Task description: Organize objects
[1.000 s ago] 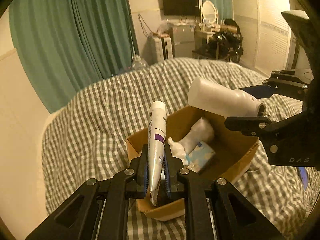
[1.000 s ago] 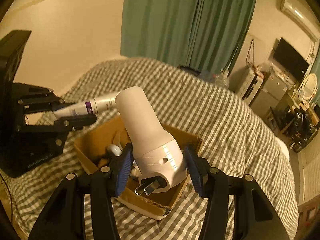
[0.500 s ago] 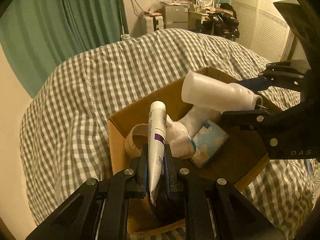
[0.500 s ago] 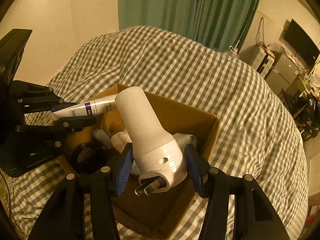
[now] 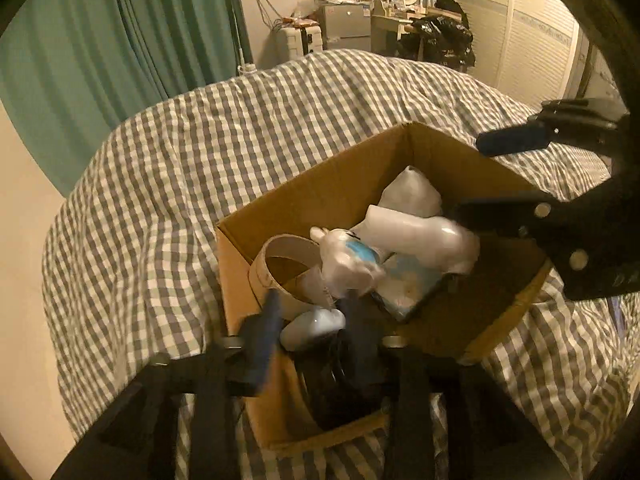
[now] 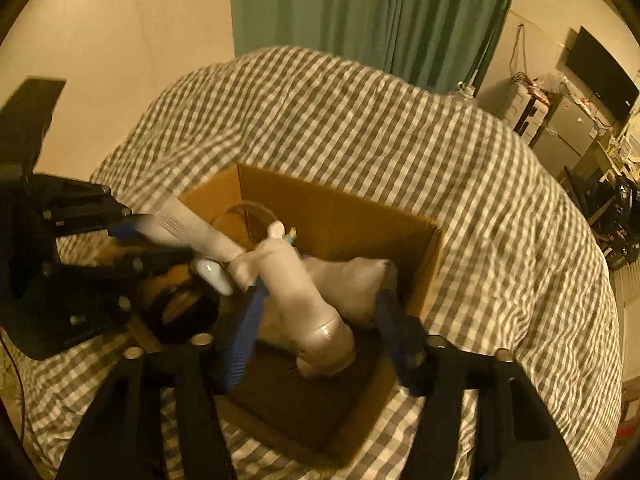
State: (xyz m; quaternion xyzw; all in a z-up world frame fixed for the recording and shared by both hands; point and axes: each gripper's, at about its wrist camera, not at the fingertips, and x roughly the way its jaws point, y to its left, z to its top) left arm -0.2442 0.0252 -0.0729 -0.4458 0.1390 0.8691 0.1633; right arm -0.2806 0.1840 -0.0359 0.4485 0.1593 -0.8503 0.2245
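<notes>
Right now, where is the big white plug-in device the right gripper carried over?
In the right wrist view the white device lies inside the cardboard box, between the open fingers of the right gripper, leaning on a white pouch.

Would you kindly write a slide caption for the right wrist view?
Right gripper, jaws just opened, releases a white plug-in device into the cardboard box on a checked bedspread.

Checked bedspread [image 5: 168, 184], green curtain [image 6: 360, 12]
</notes>
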